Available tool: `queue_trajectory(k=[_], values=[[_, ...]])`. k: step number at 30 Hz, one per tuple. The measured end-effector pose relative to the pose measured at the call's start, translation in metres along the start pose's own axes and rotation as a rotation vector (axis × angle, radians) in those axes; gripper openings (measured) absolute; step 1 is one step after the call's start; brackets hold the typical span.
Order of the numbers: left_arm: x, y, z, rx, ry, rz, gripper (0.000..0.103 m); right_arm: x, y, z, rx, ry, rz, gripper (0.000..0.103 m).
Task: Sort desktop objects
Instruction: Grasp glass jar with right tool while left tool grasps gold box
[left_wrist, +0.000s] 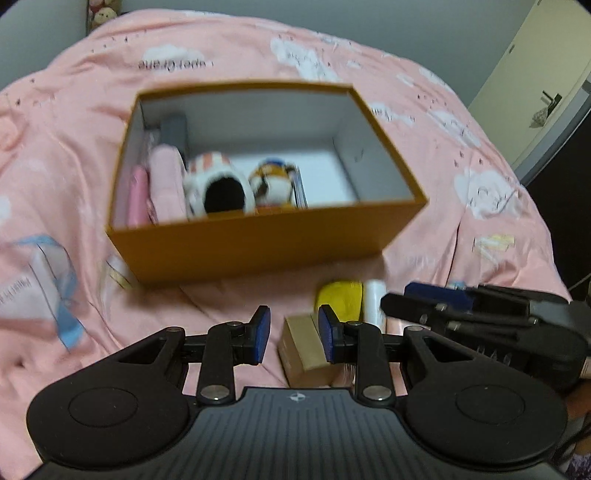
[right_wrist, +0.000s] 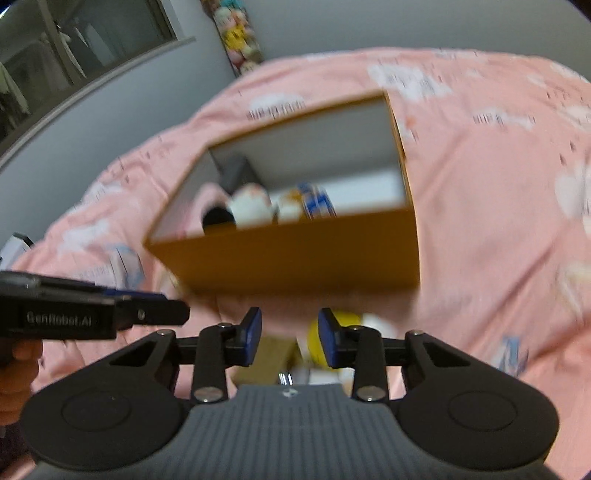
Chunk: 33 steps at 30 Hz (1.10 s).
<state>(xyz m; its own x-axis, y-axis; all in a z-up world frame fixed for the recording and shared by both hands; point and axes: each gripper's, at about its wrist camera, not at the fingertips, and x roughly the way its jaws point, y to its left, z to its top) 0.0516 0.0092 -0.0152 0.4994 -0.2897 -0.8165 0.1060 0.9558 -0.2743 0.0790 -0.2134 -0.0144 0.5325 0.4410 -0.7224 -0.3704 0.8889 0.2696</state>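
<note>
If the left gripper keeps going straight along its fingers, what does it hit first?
Probably the pink bedspread just short of the orange box; the left gripper is empty, and blur leaves depth unclear.

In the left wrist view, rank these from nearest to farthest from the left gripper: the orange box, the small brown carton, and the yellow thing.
From the left gripper:
1. Small brown carton, right by the fingertips.
2. Yellow thing, just beyond, to the right.
3. Orange box, farther ahead on the pink bedspread.

Both views are lit evenly by soft, rather dim indoor light, and no glare is seen. Motion blur is smeared across the pink bedspread (right_wrist: 480, 221) and the orange box (right_wrist: 295, 258), more strongly in the right wrist view. Straight lines are bowed by fisheye distortion, and the corners are darkened.
</note>
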Motion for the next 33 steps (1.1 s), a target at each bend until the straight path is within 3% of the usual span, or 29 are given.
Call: queue_trajectory(k=[6, 14, 17, 19, 28, 33], values=[[0.021, -0.004, -0.019, -0.013, 0.022, -0.031, 0.032, 0.015, 0.006, -0.023, -0.017, 0.075, -0.014, 0.036], [0.044, 0.007, -0.018, -0.094, 0.051, -0.097, 0.032, 0.032, 0.013, -0.029, -0.033, 0.141, -0.020, 0.031], [0.054, 0.010, -0.021, -0.106, 0.069, -0.087, 0.032, 0.039, 0.011, -0.035, -0.032, 0.158, -0.022, 0.029], [0.058, 0.013, -0.023, -0.117, 0.086, -0.088, 0.032, 0.044, 0.010, -0.038, -0.031, 0.180, -0.031, 0.021], [0.064, 0.023, -0.027, -0.153, 0.111, -0.079, 0.032, 0.041, 0.008, -0.039, -0.012, 0.189, -0.080, 0.021], [0.065, 0.022, -0.027, -0.151, 0.118, -0.078, 0.032, 0.050, 0.021, -0.036, -0.091, 0.206, -0.129, 0.021]])
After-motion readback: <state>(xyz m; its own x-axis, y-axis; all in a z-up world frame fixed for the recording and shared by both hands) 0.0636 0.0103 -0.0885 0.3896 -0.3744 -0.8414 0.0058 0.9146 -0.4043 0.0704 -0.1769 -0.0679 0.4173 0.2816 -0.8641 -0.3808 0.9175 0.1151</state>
